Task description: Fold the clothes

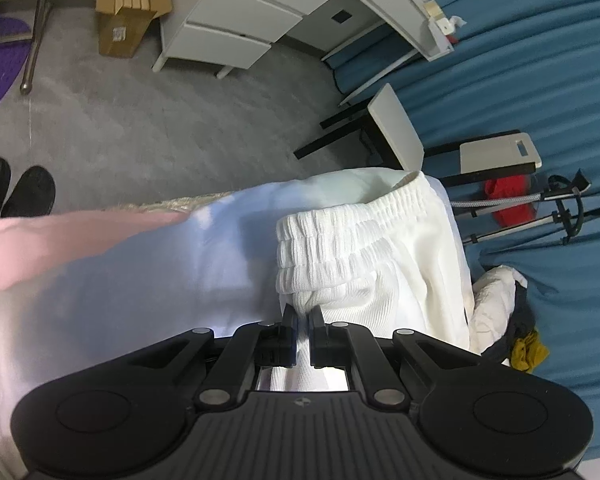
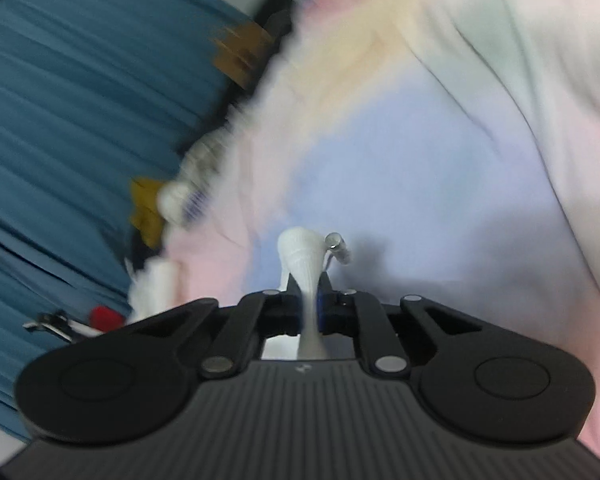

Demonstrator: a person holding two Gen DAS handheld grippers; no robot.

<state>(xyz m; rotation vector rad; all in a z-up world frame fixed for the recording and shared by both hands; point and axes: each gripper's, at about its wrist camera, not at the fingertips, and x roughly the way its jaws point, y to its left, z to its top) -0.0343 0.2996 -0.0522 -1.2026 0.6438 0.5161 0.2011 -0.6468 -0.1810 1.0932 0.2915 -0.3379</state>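
Observation:
A pastel tie-dye garment in pink, lilac and white fills both wrist views. It has a white ribbed elastic band. My left gripper is shut on the white fabric just below that band and holds it up above the floor. My right gripper is shut on a pinched white ribbed edge of the garment, next to a metal-tipped drawstring end. The right wrist view is blurred by motion.
Blue cloth covers a surface on the right, with other clothes piled on it. On the grey floor stand a white drawer desk, a cardboard box, a small side table and a tripod. The person's black shoes are at left.

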